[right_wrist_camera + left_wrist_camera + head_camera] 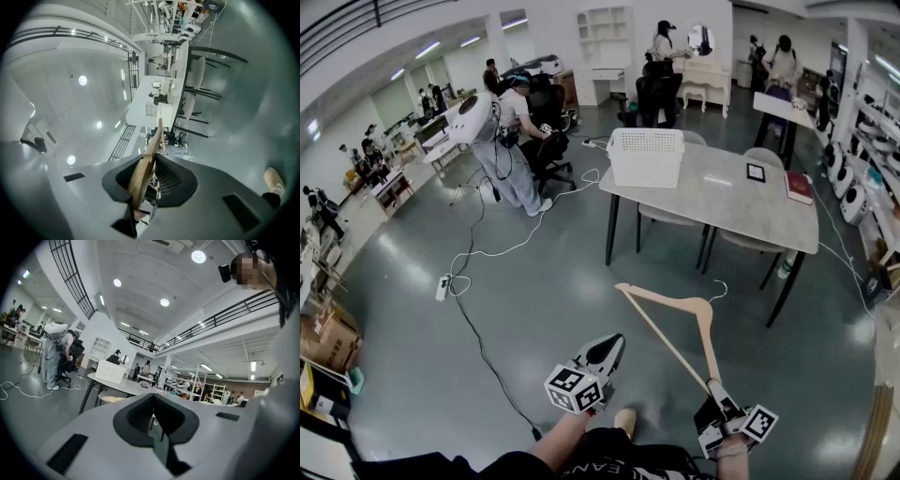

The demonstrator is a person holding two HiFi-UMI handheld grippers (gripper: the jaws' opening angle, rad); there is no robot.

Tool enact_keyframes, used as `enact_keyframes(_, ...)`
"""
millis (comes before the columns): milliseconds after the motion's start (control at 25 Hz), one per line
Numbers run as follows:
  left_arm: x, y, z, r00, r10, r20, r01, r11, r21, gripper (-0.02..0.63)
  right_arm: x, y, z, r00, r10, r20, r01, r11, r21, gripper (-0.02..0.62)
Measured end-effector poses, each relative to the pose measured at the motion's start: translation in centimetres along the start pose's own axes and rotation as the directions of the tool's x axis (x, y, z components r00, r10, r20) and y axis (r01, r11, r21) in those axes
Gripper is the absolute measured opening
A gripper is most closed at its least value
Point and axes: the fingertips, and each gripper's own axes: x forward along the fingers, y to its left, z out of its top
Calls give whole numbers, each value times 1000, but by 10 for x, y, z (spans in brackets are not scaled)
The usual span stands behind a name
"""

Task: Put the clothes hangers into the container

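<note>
A wooden clothes hanger (675,317) with a metal hook sticks up and forward from my right gripper (718,397), which is shut on one end of its arm. In the right gripper view the hanger (148,161) runs out between the jaws of that gripper (144,183). My left gripper (608,348) hangs low at centre, jaws together and holding nothing; the left gripper view shows its pads (140,414) with nothing between them. The white perforated container (645,157) stands on the near left end of a grey table (741,208), well ahead of both grippers; it also appears small in the left gripper view (111,372).
A red book (799,187) and a small dark frame (756,172) lie on the table. Chairs (664,217) are tucked under it. White cables (502,248) and a power strip (442,287) cross the floor at left. A person (511,141) stands by an office chair beyond.
</note>
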Motion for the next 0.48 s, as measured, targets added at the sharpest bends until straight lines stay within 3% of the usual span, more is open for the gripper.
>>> enact_keyframes(480,63,92,32,1000,-18,20,17,1000,11,8,112,-26,21,1000,-11,-9,11,1000,8,71)
